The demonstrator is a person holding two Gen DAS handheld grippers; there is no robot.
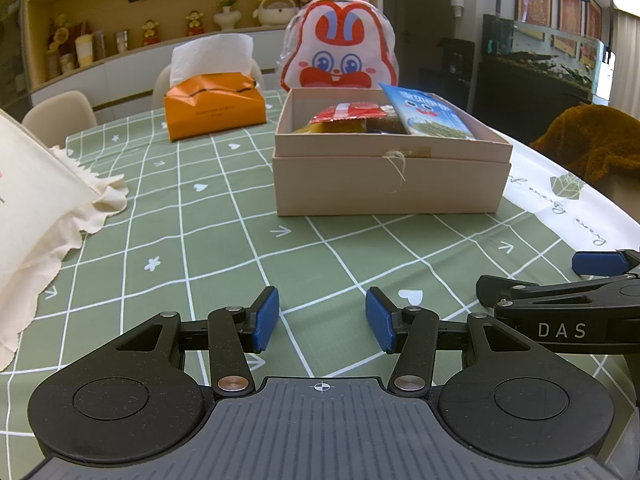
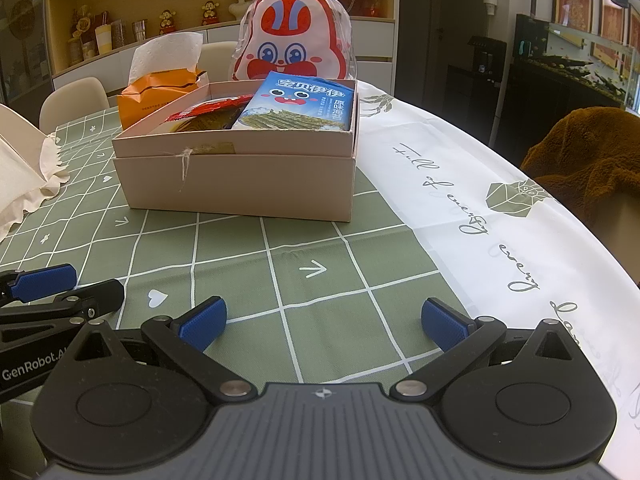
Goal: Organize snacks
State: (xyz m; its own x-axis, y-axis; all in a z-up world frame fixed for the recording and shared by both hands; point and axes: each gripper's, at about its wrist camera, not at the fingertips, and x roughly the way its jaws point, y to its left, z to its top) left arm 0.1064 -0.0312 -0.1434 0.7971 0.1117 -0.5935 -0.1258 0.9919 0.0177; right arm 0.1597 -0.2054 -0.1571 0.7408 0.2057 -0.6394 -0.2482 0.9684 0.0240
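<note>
A table under a green grid-patterned tablecloth [image 2: 280, 248], white with script lettering at its 3 o'clock edge, carries a pale cardboard box [image 2: 240, 184] at 12 o'clock holding a blue seaweed packet [image 2: 300, 104] and a red-wrapped snack [image 2: 208, 110]. Behind the box stand a rabbit-faced bag [image 2: 292, 44] and, at 11 o'clock, an orange tissue pack [image 1: 216, 110]; wall shelves [image 1: 120, 8] with figurines close the room. The left gripper [image 1: 322, 318] and right gripper [image 2: 324, 322] hover side by side above the cloth, fingers parted and empty.
</note>
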